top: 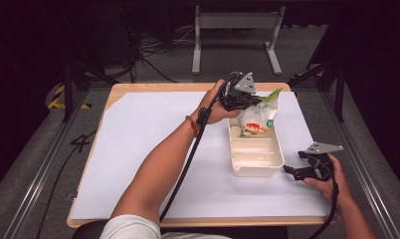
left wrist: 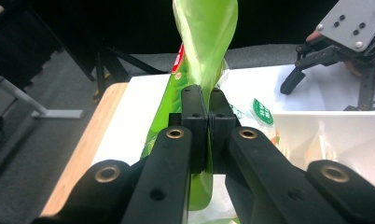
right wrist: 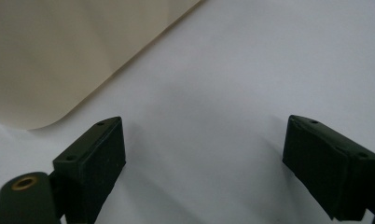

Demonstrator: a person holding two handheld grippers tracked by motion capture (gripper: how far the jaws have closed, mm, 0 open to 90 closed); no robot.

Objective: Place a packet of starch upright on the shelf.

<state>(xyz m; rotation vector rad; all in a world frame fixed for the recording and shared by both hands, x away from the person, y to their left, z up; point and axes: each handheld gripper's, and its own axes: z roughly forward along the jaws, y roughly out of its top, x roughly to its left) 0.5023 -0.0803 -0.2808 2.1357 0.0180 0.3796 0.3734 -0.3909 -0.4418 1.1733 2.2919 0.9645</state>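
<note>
Two grippers work over a wooden table [top: 138, 87] covered with a white paper sheet [top: 138, 149]. Nearest the front edge, toward the right side, the right gripper [top: 289, 172] rests low over the sheet with its jaws spread wide and nothing between them; in the right gripper view its pads [right wrist: 94, 158] hang just above the bare paper, with a rounded corner of the tray at upper left. Just to its left stands a cream rectangular plastic tray [top: 255, 169], its long sides running from front to back on the right half of the table. At the tray's far end, a green-and-white plastic snack bag [top: 258, 118] stands upright, its lower part down in the tray's far compartment. The left gripper [top: 236, 102] is clenched on the bag's green top edge, the film pinched and twisted between the closed pads [left wrist: 195, 109].
</note>
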